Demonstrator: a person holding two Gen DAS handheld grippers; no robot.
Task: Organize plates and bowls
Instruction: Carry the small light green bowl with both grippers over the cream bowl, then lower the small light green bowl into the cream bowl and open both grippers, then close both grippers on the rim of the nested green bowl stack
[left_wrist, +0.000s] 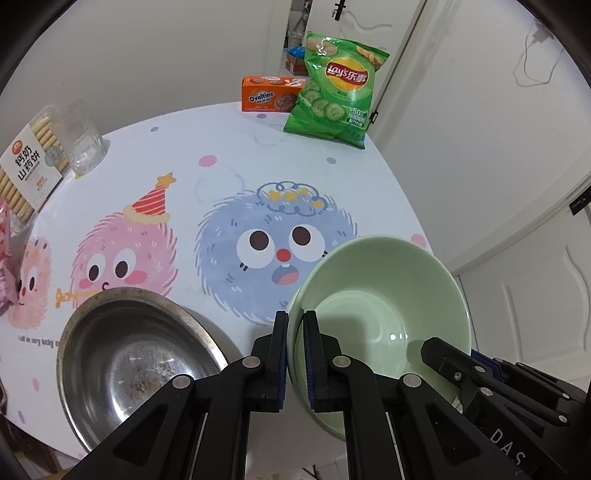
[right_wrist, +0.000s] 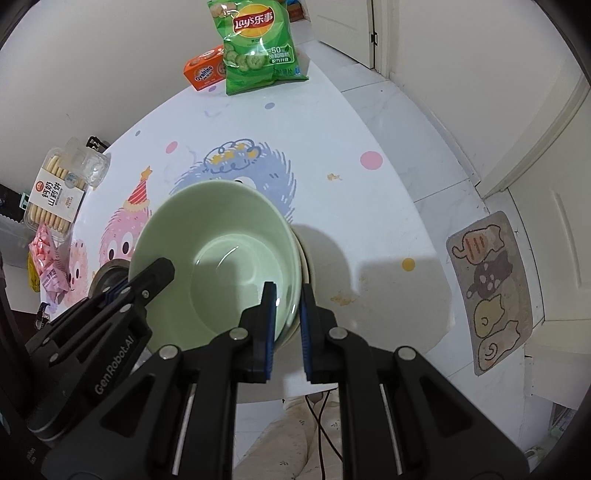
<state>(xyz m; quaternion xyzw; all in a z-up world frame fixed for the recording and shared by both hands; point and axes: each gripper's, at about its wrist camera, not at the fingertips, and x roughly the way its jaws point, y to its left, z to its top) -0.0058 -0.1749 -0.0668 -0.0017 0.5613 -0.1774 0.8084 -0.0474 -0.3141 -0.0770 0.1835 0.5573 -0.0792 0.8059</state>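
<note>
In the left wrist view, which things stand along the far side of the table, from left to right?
Biscuit pack → glass → Ovaltine box → Lay's bag.

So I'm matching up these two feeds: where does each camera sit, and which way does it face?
Left wrist: on the left gripper, looking forward over the table; its fingers pinch the green bowl rim, metal bowl alongside.
Right wrist: on the right gripper, angled down; fingers straddle the opposite rim.
Shared: green bowl, chips bag, each other's gripper.
</note>
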